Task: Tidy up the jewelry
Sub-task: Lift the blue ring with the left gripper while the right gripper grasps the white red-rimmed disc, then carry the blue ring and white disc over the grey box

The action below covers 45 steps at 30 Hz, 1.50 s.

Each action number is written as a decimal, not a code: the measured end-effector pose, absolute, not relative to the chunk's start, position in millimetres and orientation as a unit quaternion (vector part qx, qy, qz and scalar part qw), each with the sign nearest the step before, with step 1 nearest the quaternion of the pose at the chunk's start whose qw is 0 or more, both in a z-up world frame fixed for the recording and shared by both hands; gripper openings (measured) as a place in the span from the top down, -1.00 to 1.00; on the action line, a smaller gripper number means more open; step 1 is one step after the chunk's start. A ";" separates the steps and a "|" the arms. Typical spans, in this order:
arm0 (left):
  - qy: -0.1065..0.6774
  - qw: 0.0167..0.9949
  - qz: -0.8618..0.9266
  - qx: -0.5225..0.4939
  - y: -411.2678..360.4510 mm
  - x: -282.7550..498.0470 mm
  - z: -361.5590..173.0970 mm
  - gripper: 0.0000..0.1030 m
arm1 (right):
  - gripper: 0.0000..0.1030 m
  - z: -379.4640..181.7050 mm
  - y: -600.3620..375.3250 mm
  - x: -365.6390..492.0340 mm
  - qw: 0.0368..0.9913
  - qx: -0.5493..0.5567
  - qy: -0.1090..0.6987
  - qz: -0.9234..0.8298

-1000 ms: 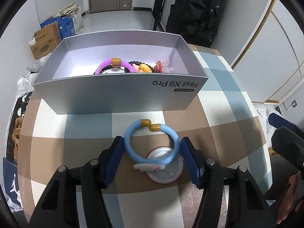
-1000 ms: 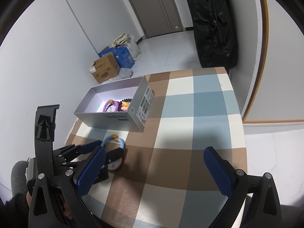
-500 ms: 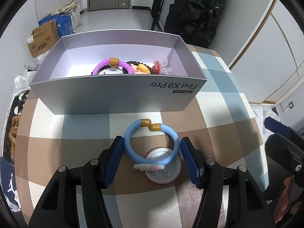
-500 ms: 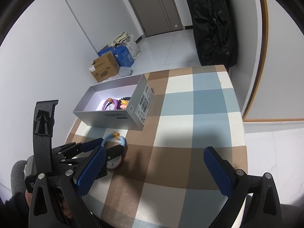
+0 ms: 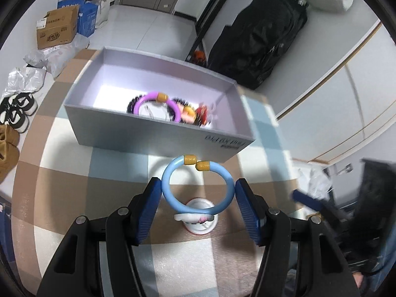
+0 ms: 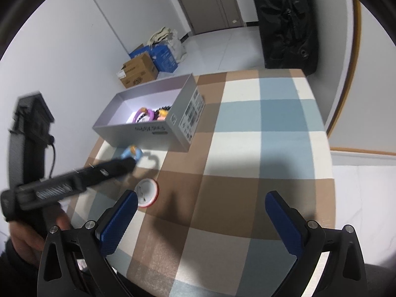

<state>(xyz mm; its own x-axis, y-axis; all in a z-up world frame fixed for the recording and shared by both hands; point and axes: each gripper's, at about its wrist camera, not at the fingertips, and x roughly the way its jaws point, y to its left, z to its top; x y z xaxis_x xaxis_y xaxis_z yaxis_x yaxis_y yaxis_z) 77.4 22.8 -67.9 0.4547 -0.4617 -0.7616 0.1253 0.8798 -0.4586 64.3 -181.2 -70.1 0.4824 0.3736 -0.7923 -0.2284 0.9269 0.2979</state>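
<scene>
Jewelry in play: one blue bangle (image 5: 198,185) with two gold end caps, clamped between the blue pads (image 5: 148,210) of the left gripper (image 5: 198,208), each pad touching one side of the ring. The bangle is lifted clear of the table and hangs before the near wall of the grey box (image 5: 158,138); a small white charm sits at its lower edge. One round white disc with a red rim (image 6: 147,192) lies on the checked tablecloth (image 6: 259,148) beneath, apart from the bangle. Inside the box, toward its right end, lie one purple bangle (image 5: 156,104) with a gold cap, dark beads partly hidden behind it, and a few small orange and red pieces too blurred to count; the box's left half shows bare floor. The right gripper (image 6: 200,220) has its two blue pads spread wide with only cloth between them, touching nothing. The box stands at the table's far left corner, its long side facing the grippers. Right of the box and the disc the cloth runs bare to the far and right edges. Beyond the table stand two cartons (image 6: 138,71) on the floor and one black bag (image 5: 259,44) against the wall.
</scene>
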 end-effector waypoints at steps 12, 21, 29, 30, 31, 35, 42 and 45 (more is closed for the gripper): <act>0.428 0.850 -0.184 -0.246 60.6 73.4 -33.2 -0.09 | -0.70 -79.3 -130.0 63.8 0.845 0.016 0.485 0.224; 0.419 0.850 -0.177 -0.267 89.8 68.5 -35.1 -0.09 | -0.28 -95.5 -86.1 63.6 0.838 -0.082 0.488 0.228; 0.421 0.851 -0.177 -0.260 95.4 66.6 -33.9 -0.09 | -0.17 -102.5 -71.8 60.8 0.840 -0.119 0.479 0.226; 0.422 0.851 -0.175 -0.258 95.1 66.8 -34.3 -0.09 | -0.15 -103.3 -69.1 59.7 0.841 -0.129 0.476 0.224; 0.423 0.852 -0.174 -0.257 94.9 66.5 -34.1 -0.09 | -0.03 -102.8 -64.5 58.8 0.842 -0.136 0.472 0.225; 0.424 0.852 -0.172 -0.252 95.8 65.7 -34.5 -0.09 | 0.19 -101.7 -59.4 56.2 0.842 -0.145 0.464 0.235; 0.423 0.856 -0.172 -0.242 94.3 64.1 -33.5 -0.09 | 0.19 -100.6 -61.8 62.4 0.841 -0.114 0.470 0.242; 0.423 0.858 -0.171 -0.238 93.0 64.5 -33.6 -0.09 | 0.19 -95.8 -63.9 61.6 0.843 -0.105 0.466 0.247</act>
